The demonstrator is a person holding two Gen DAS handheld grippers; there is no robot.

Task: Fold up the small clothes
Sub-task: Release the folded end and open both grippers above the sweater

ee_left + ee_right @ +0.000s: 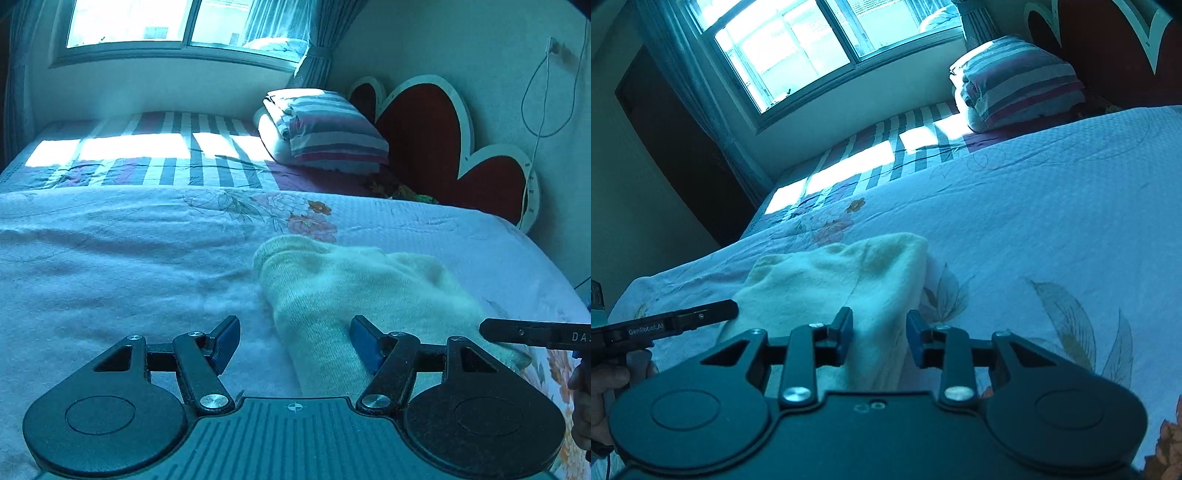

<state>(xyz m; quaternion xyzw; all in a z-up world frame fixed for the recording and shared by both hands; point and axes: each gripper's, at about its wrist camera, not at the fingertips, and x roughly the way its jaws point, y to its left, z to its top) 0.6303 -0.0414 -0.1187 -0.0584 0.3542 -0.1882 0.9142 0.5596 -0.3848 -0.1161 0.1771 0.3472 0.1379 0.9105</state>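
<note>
A cream knitted garment (351, 288) lies folded on the flowered bed cover (110, 258). My left gripper (294, 343) hovers open over the garment's near left edge; its right pad is above the knit and its left pad above bare cover. In the right wrist view the same garment (842, 280) runs between the pads of my right gripper (879, 336). Those jaws stand narrowly apart around a strip of cloth, and I see no pinch. A finger of the right gripper (535, 334) reaches in over the garment's right side. A finger of the left gripper (683, 321) comes in from the left.
A striped folded quilt and pillow (325, 129) sit at the bed's far end beside a red heart-shaped headboard (424, 129). A window (155, 22) lights the striped sheet. A white cable (543, 96) hangs on the wall. A hand (609, 380) holds the left gripper.
</note>
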